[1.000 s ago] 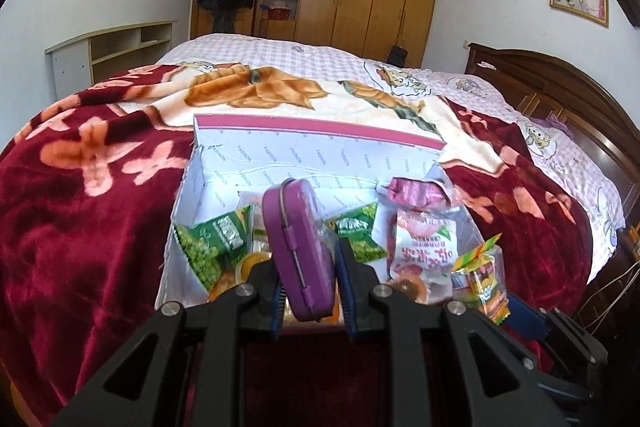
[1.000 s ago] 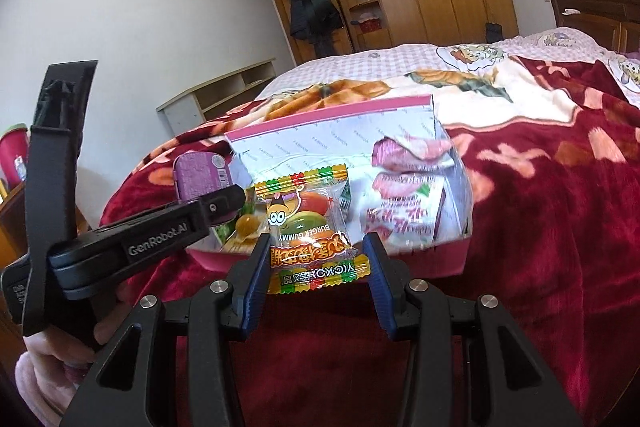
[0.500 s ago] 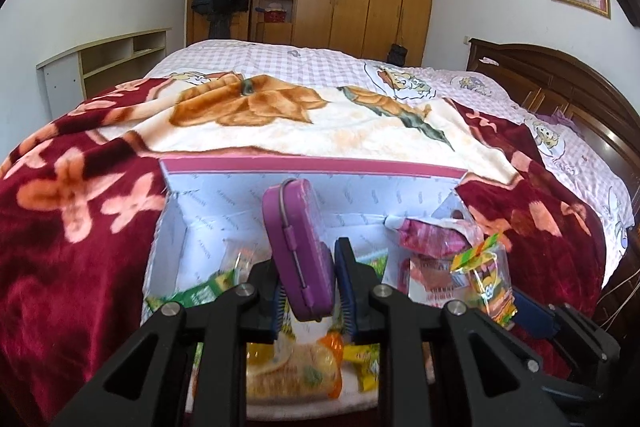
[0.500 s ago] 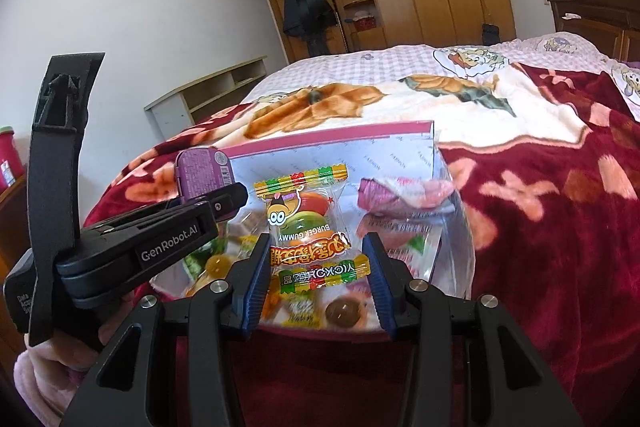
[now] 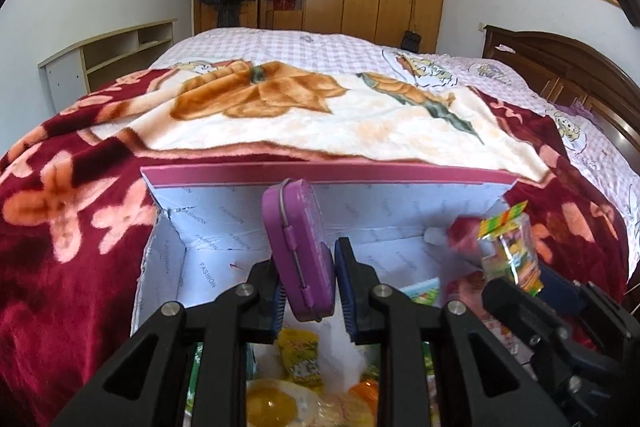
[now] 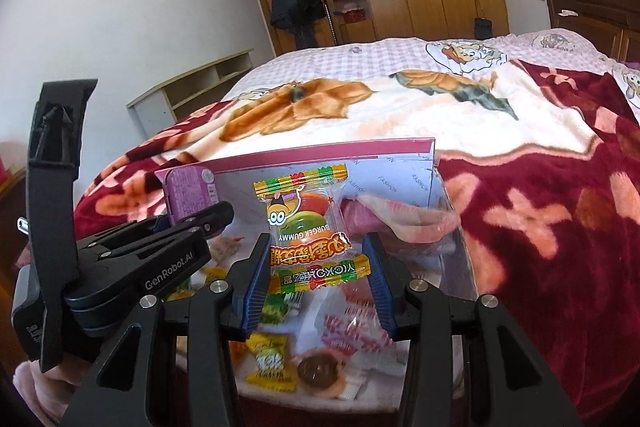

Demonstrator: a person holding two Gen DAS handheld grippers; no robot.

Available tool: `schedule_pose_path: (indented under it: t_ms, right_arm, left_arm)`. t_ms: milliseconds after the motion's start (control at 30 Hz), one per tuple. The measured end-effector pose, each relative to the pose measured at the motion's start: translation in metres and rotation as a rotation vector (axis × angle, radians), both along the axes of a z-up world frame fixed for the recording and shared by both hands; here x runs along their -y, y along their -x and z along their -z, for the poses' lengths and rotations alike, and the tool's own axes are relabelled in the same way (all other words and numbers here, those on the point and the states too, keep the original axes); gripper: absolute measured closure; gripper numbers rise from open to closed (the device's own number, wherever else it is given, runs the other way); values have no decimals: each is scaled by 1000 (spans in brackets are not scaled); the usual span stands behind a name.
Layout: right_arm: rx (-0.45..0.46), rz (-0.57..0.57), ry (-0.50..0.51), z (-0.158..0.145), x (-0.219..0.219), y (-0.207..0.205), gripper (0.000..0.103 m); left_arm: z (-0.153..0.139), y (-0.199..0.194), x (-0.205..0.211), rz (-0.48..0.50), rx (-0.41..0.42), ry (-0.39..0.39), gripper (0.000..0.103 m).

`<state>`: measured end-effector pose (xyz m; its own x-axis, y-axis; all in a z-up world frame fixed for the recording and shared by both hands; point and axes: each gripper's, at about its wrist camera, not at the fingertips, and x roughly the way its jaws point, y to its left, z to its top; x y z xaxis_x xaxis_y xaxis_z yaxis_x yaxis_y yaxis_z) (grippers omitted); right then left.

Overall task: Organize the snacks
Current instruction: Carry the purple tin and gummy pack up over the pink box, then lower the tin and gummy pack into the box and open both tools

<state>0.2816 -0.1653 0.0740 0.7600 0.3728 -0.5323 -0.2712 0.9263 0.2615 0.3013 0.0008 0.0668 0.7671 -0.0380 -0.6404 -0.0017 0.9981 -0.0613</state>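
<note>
Left wrist view: left gripper (image 5: 308, 287) is pinching a flat purple plastic case (image 5: 298, 247) upright over the open cardboard box (image 5: 328, 174).
Right wrist view: right gripper (image 6: 316, 267) is squeezing a clear burger gummy packet (image 6: 310, 227), printed with a cartoon face and striped seals, over the same box.
Box: pink-rimmed with white printed lining, it is sitting on a red floral blanket (image 6: 540, 227) on the bed.
Box contents: yellow and green candy wrappers (image 6: 270, 363), a round brown sweet (image 6: 318, 371), and pink packets (image 6: 384, 223) are lying loose inside.
</note>
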Motion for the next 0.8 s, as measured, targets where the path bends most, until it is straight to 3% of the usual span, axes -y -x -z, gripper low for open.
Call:
schedule_pose_path:
  t_ms: [300, 633, 800]
  right_arm:
    - [-41, -23, 32, 21, -10, -21, 57]
    - [-40, 6, 34, 31, -12, -30, 55]
    - [-98, 25, 1, 42, -6, -38, 53]
  left_arm:
    - [26, -12, -11, -28, -72, 34, 79]
    - [29, -11, -11, -39, -74, 22, 57]
    - [28, -12, -13, -50, -78, 38, 51]
